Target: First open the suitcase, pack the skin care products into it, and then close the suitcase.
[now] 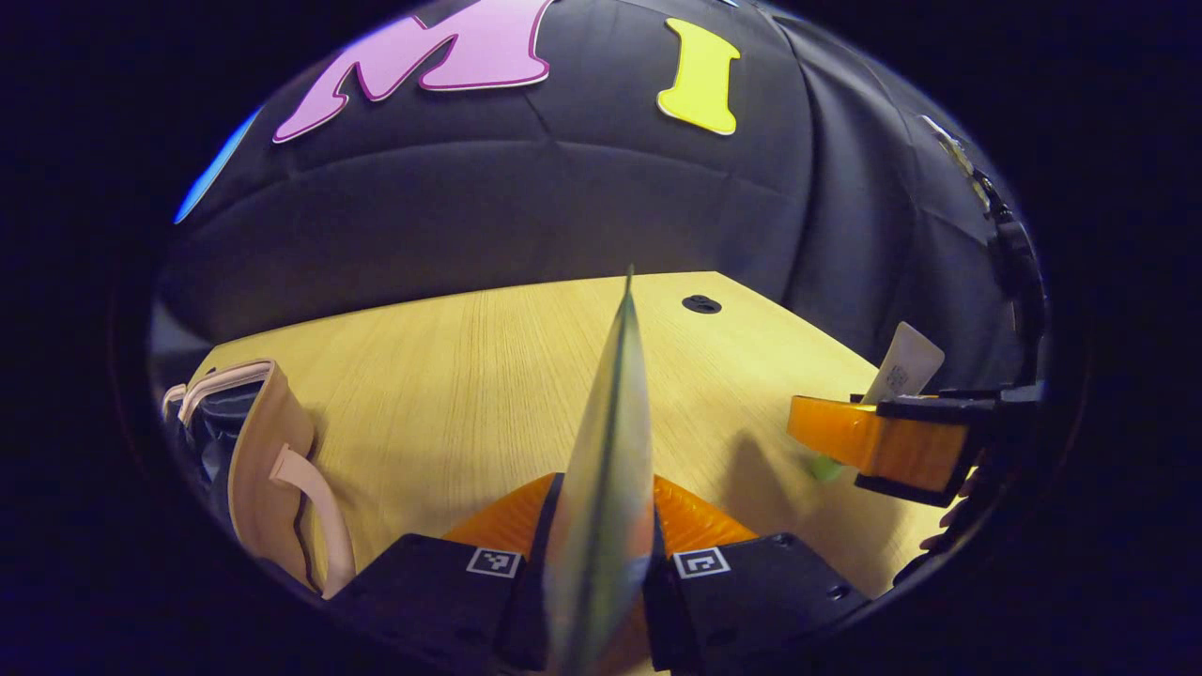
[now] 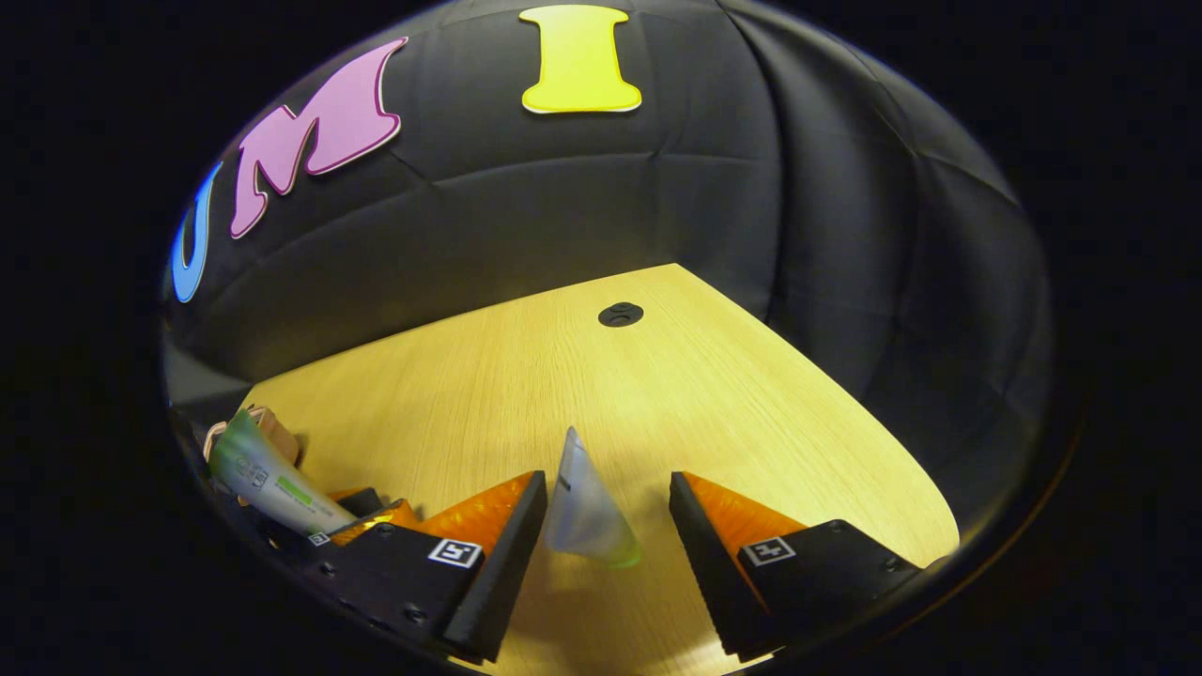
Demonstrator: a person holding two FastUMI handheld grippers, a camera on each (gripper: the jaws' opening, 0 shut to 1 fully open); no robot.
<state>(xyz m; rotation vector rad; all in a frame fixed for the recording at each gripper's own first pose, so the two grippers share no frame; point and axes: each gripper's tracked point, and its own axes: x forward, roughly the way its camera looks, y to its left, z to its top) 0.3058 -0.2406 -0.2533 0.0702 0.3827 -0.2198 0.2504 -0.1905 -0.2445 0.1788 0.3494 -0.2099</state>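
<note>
My left gripper is shut on a flat skin care tube, seen edge-on and pointing away over the table. The pink suitcase lies open at the left edge, its dark inside showing. In the right gripper view a second pale tube stands tilted on its green cap between the spread fingers of my right gripper; the left finger is close to it and the right finger is clear of it. The left gripper view shows that right gripper at the right, with the pale tube rising above it.
A light wooden table has a round dark cable hole near its far edge. The black cloth wall closes off the back and right side. The left gripper with its green-and-white tube sits at the left, in front of the suitcase.
</note>
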